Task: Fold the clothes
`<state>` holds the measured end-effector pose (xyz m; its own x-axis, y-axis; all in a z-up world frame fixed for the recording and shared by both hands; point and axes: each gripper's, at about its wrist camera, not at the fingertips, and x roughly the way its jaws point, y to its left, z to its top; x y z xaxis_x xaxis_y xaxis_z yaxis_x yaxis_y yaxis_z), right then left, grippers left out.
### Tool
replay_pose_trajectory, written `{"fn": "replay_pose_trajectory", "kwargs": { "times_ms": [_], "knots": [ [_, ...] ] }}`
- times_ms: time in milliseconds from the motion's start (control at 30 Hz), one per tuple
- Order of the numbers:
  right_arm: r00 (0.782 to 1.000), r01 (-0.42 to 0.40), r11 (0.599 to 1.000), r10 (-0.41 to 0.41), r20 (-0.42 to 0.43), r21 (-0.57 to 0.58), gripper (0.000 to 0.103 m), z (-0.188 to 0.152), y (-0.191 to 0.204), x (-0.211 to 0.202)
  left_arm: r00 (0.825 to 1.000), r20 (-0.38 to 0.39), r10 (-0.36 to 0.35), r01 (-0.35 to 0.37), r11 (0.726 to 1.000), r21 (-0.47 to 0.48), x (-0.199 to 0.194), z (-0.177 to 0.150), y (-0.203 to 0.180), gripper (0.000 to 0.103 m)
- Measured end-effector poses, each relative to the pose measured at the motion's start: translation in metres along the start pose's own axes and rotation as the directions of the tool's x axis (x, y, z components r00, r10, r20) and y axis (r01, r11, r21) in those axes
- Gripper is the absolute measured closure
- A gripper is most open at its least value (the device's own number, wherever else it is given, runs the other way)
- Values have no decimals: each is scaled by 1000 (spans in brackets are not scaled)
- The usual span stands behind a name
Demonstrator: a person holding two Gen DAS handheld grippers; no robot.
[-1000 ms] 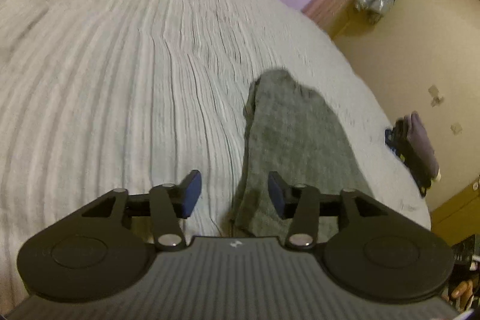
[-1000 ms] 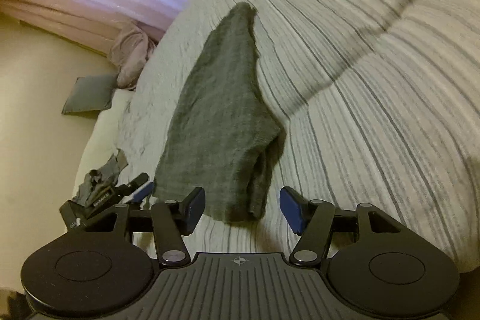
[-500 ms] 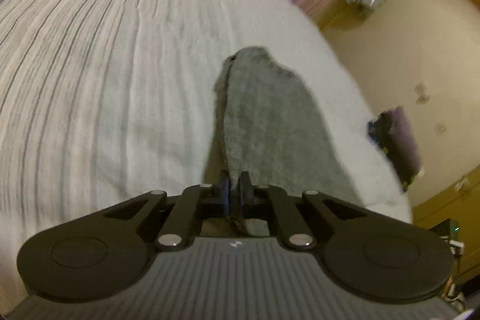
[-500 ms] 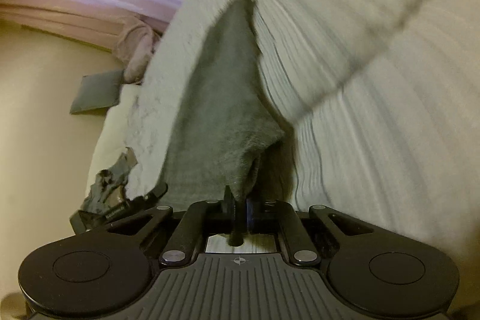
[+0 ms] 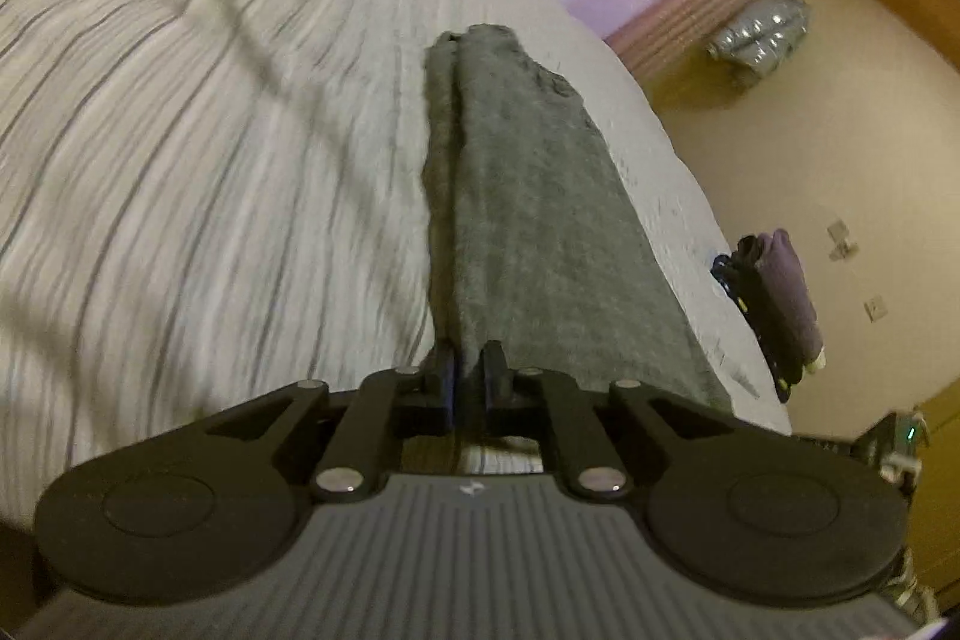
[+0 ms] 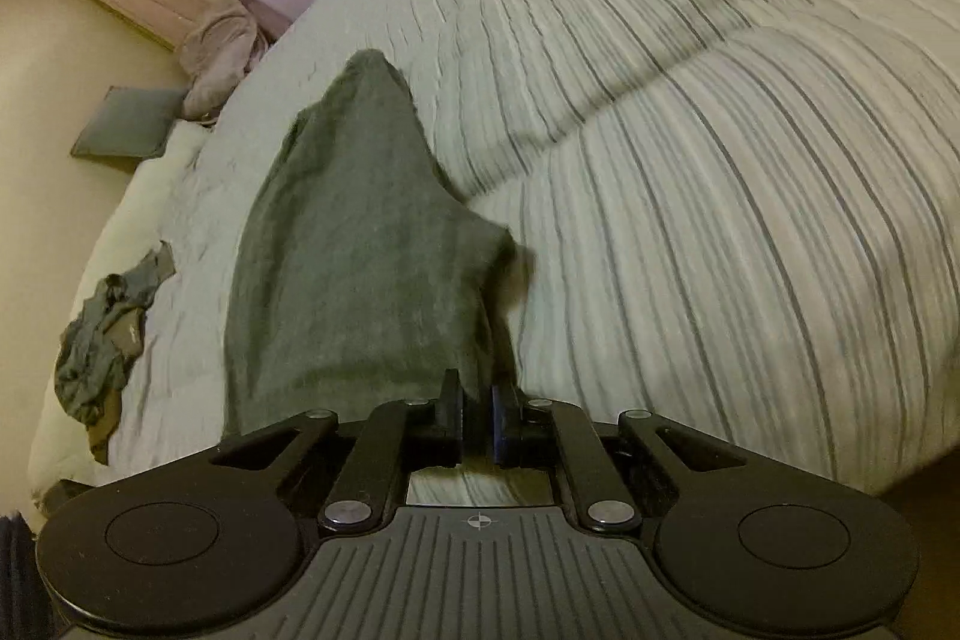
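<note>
1. The grey garment was laid along the bed's edge.
2. Its near end was clamped by the left gripper, jaws easing open.
3. Its other near corner was pinched in the right gripper; both were angled downward.

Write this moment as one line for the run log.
step: fold | left gripper: jaws opening, cloth between pads | right gripper: shut on cloth | cloth: lifted at near edge, rest on bed

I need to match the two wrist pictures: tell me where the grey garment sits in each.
Left wrist: grey garment runs up the centre from the left gripper.
Right wrist: left of centre, rising from the right gripper.
Shared landmark: striped bedcover.
</note>
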<state>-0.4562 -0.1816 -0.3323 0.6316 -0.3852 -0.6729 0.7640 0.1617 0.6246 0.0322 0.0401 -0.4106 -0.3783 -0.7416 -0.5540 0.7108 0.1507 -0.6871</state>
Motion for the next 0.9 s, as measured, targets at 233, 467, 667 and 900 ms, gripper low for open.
{"fn": "replay_pose_trajectory", "kwargs": {
  "times_ms": [233,467,667,900],
  "knots": [
    [983,138,980,-118,144,-142,54,12,25,-33,987,29,159,-161,973,167,-31,50,-20,92],
    [974,153,936,-88,209,-317,58,47,77,26,997,38,73,-82,946,314,41,93,-93,92],
    [972,207,835,-117,201,-511,61,65,113,108,992,11,128,-120,893,434,118,106,-122,91],
    [973,231,795,-195,123,-561,61,81,90,156,986,-3,165,-148,894,422,127,106,-77,100]
  ]
}}
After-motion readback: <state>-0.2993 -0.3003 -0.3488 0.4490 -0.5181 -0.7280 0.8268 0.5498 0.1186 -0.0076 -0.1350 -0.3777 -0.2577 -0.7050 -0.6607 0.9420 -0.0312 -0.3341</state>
